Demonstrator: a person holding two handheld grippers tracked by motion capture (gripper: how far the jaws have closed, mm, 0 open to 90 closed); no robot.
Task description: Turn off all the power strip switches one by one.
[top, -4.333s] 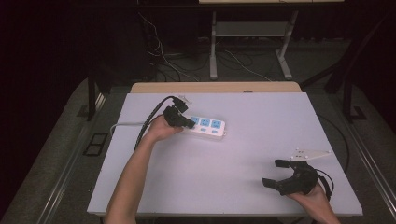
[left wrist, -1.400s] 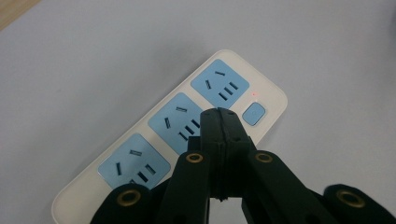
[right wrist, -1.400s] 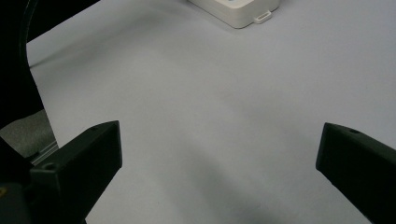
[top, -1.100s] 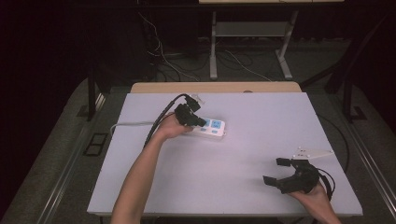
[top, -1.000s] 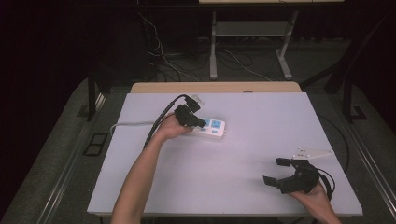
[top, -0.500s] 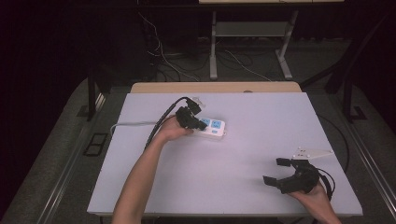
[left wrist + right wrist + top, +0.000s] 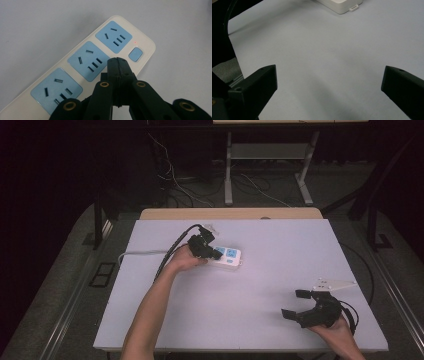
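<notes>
The left gripper (image 7: 117, 65) had advanced along the power strip (image 7: 82, 62) toward its switch button (image 7: 135, 54), jaws pressed together, empty. The right gripper (image 7: 302, 303) rested wide open on the surface (image 7: 250, 315).

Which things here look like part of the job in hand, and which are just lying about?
In play, as it seems:
- power strip, with its blue switch
- left gripper, shut, poised over the strip near the switch

Standing by:
- right gripper, open over bare table
- strip's grey cable
- floor cables behind the table
</notes>
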